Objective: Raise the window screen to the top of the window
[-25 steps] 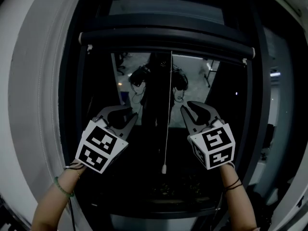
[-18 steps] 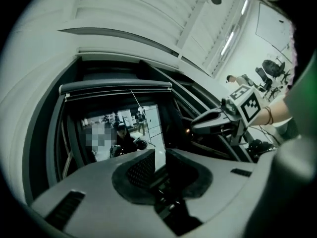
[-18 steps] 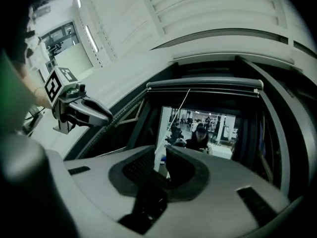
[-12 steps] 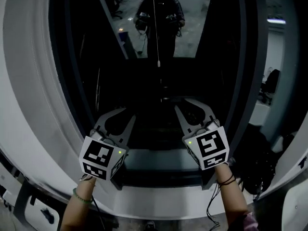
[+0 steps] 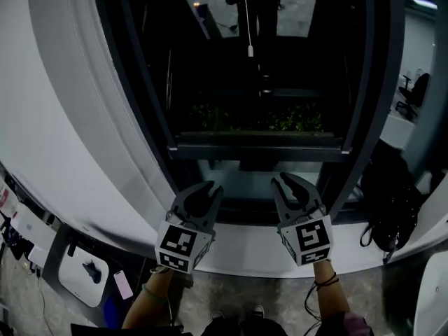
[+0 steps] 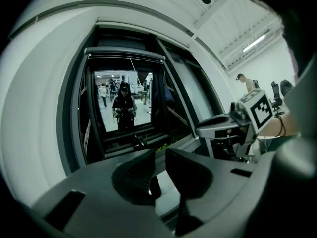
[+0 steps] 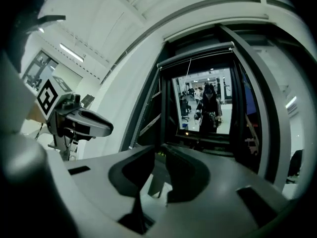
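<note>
The window screen is rolled up: its bar (image 6: 124, 52) (image 7: 195, 53) sits along the top of the dark window frame in both gripper views. In the head view the thin pull cord (image 5: 247, 19) hangs down the glass and ends in a small white knob. My left gripper (image 5: 208, 189) (image 6: 159, 155) and right gripper (image 5: 285, 182) (image 7: 159, 150) hover side by side low in front of the window's bottom rail (image 5: 252, 145). Both have their jaws together with nothing between them, and neither touches the cord or the frame.
Green plants (image 5: 294, 121) show behind the glass above the bottom rail. A black bag (image 5: 392, 208) rests on the white ledge at right. A white device (image 5: 84, 278) lies on the floor at lower left. The glass reflects a person (image 6: 124, 105) holding grippers.
Both grippers dropped from mid-glass height to the bottom of the window. The head view tipped downward, so the raised screen bar left its top edge and the cord's knob moved up.
</note>
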A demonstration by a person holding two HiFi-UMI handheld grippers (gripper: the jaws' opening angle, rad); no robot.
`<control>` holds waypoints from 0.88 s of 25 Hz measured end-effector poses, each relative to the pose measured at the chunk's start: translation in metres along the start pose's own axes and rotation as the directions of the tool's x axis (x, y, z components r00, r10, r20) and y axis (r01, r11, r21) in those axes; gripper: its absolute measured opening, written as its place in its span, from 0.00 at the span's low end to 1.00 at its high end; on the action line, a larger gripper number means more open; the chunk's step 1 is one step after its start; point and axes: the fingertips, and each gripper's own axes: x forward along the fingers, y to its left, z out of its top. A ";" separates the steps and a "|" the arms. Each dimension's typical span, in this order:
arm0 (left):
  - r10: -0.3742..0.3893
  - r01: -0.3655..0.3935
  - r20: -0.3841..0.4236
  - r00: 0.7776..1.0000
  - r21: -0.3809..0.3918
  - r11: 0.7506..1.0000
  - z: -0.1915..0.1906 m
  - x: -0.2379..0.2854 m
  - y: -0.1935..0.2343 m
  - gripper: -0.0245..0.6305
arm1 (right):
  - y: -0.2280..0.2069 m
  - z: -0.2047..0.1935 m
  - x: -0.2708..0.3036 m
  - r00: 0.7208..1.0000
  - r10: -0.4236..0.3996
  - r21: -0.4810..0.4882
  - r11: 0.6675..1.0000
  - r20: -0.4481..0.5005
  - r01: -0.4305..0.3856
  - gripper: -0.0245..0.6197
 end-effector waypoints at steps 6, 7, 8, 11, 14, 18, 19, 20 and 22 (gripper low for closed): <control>-0.015 0.010 -0.046 0.999 -0.124 0.992 -0.043 -0.072 -0.025 0.14 | 0.068 -0.040 -0.059 0.996 0.005 0.093 0.996 -0.089 0.003 0.15; -0.026 0.020 -0.046 0.999 -0.130 0.991 -0.046 -0.086 -0.032 0.14 | 0.083 -0.041 -0.070 0.996 0.002 0.114 0.993 -0.095 0.008 0.15; -0.037 0.031 -0.043 0.998 -0.133 0.991 -0.047 -0.101 -0.037 0.14 | 0.099 -0.039 -0.082 0.995 -0.001 0.135 0.991 -0.097 0.014 0.15; -0.067 0.062 -0.028 0.997 -0.141 0.988 -0.048 -0.157 -0.050 0.14 | 0.153 -0.030 -0.114 0.995 -0.015 0.187 0.982 -0.100 0.034 0.15; -0.089 0.086 -0.017 0.996 -0.153 0.985 -0.050 -0.220 -0.062 0.14 | 0.211 -0.018 -0.147 0.994 -0.022 0.214 0.976 -0.110 0.046 0.15; -0.116 0.110 -0.024 0.993 -0.182 0.977 -0.064 -0.295 -0.079 0.14 | 0.276 -0.003 -0.188 0.993 -0.030 0.262 0.963 -0.118 0.060 0.15; -0.121 0.114 -0.026 0.992 -0.199 0.973 -0.067 -0.311 -0.085 0.14 | 0.289 0.000 -0.199 0.992 -0.032 0.278 0.958 -0.121 0.065 0.15; -0.126 0.117 -0.026 0.992 -0.217 0.969 -0.069 -0.325 -0.091 0.14 | 0.300 0.003 -0.210 0.992 -0.036 0.293 0.953 -0.124 0.071 0.15; -0.128 0.119 -0.018 0.992 -0.255 0.960 -0.072 -0.352 -0.102 0.14 | 0.319 0.008 -0.232 0.990 -0.045 0.313 0.946 -0.134 0.085 0.15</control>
